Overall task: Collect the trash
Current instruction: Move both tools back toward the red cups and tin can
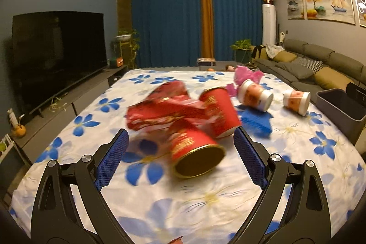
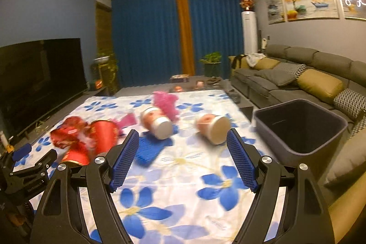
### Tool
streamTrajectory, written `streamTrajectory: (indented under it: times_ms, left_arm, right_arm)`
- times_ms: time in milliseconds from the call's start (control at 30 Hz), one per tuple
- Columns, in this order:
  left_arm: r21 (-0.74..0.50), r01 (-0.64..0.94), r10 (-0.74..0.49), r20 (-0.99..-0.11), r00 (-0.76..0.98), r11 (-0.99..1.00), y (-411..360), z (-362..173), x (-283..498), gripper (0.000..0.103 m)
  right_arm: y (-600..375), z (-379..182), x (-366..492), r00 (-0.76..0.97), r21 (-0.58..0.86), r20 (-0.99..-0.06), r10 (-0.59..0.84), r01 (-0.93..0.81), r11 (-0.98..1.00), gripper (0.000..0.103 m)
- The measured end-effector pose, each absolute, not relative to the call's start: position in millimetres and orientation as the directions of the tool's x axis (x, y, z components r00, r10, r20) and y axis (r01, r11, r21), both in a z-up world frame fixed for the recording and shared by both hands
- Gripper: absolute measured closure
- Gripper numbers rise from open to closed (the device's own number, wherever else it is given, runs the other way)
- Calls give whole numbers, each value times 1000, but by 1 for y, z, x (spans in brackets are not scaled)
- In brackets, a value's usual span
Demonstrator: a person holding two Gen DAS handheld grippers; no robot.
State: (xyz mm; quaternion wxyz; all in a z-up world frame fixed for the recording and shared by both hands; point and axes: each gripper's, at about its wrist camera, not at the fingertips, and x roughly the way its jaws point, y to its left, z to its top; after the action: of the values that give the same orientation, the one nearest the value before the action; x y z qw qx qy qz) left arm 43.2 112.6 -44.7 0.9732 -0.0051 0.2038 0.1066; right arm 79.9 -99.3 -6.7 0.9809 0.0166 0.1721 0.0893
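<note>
Trash lies on a table with a white, blue-flowered cloth. In the left wrist view, two red paper cups lie on their sides, a near one and a far one, beside a crumpled red wrapper. My left gripper is open, with the near red cup between its fingers, untouched. Two white-and-orange cups, a pink wrapper and a blue scrap lie farther right. My right gripper is open and empty above the cloth, just short of the right cup.
A dark grey bin stands open at the table's right edge, next to a grey sofa. A large TV on a low console runs along the left. The left gripper shows at the right wrist view's left edge.
</note>
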Motion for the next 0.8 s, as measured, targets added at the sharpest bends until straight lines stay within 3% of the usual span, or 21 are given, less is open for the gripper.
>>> streamTrajectory:
  times_ms: [267, 433, 733, 800]
  left_arm:
    - [13, -190, 176, -447, 877, 982, 130, -55, 46, 12]
    - [14, -150, 137, -505, 852, 989, 129, -65, 60, 21]
    - [-28, -139, 91, -622, 777, 990, 145, -83, 88, 61]
    - [-43, -130, 73, -639, 766, 991, 147, -86, 92, 78]
  right_arm:
    - [-73, -8, 78, 910, 51, -344, 232, -228, 972, 26]
    - [-62, -10, 83, 899, 52, -357, 255, -254, 966, 26]
    - [-35, -15, 93, 871, 44, -387, 302, -310, 950, 26]
    - [-29, -16, 97, 867, 40, -394, 306, -317, 948, 26]
